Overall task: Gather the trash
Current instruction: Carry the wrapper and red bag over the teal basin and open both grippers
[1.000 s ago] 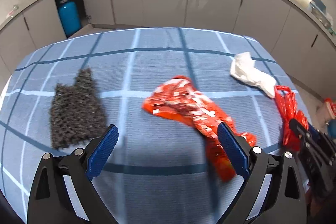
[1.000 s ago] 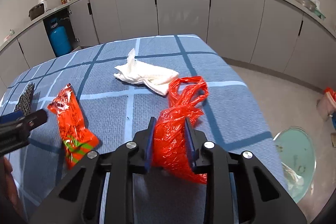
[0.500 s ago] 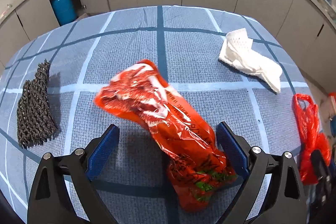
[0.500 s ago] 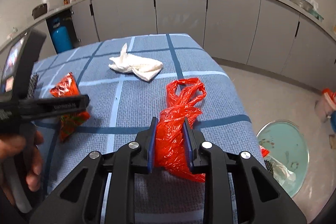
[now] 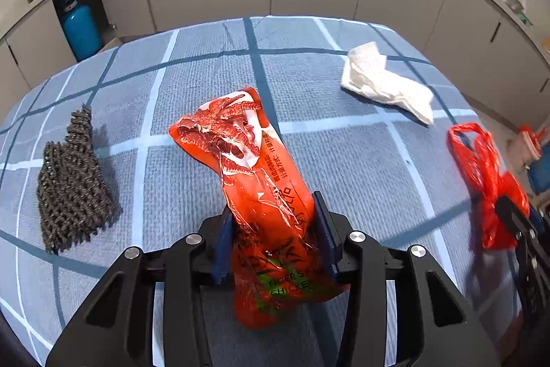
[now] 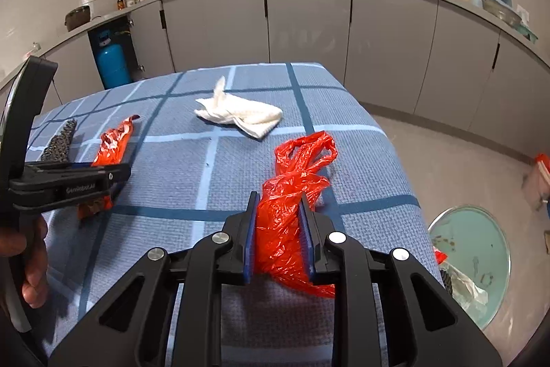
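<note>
Snack wrapper [image 5: 271, 212] sits pinched between left gripper [image 5: 273, 222] jaws.

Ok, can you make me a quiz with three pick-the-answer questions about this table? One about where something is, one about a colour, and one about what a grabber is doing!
1. Where is the white crumpled tissue?
A. on the blue checked tablecloth
B. on the floor
C. in a gripper

2. What colour is the plastic bag?
A. green
B. red
C. white

3. What is the left gripper doing?
A. hanging open over nothing
B. pressing on the grey scrubber
C. clamped shut on the snack wrapper

Answers:
1 A: the tissue lies on the cloth, past both grippers.
2 B: the bag squeezed in the right gripper is bright red.
3 C: both blue pads pinch the wrapper's sides; the grey scrubber lies apart, untouched.
</note>
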Demonstrator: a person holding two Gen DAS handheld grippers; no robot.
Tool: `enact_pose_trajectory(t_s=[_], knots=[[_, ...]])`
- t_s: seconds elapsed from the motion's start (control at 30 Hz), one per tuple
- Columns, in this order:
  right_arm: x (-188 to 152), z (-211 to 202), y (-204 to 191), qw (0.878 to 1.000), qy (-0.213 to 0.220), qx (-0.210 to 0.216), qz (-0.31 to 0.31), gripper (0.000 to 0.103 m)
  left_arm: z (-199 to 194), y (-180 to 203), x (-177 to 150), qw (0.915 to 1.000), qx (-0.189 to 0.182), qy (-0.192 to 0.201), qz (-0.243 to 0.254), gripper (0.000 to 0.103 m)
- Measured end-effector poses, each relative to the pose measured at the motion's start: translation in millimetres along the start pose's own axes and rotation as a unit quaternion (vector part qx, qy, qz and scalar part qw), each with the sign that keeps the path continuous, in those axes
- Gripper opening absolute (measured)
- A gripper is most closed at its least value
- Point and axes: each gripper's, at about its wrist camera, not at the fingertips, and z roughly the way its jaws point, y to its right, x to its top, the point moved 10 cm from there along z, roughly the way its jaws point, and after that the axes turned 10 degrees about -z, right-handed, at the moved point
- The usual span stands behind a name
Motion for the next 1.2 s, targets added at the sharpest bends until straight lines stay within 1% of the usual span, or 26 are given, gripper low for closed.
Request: enact_pose_trajectory(t_s=[0.3, 0.5, 0.57, 0.77, 0.9, 1.2], knots=[[18.4, -27.9, 2.1, 0.999, 0.045, -0.002, -0.002, 0.021, -40.8, 19.0, -0.2, 0.9981, -0.014, 0.046, 0.039, 0.042], [25.0, -48.1, 16.5, 0.997, 0.070, -0.017, 0.002, 0.021, -58.8, 42.2, 3.6, 0.9955, -0.032, 0.061, 0.064, 0.042], [25.2, -54.1, 23.9, 0.997, 0.075, -0.022, 0.008, 0.021, -63.2, 56.0, 3.3, 0.9941, -0.042, 0.064, 0.077, 0.042], [20.6, -72.8, 59.1, 0.995, 0.085, -0.050, 0.027, 0.021, -68.8, 107.0, -1.3, 0.9884, -0.070, 0.067, 0.118, 0.042], [11.2, -83.2, 90.8, 0.993, 0.084, -0.075, 0.044, 0.021, -70.2, 138.9, -5.5, 0.9844, -0.090, 0.063, 0.138, 0.042], [-21.5, -99.4, 159.6, 0.986, 0.074, -0.128, 0.082, 0.021, -78.2, 216.9, -24.4, 0.9692, -0.133, 0.061, 0.198, 0.042]])
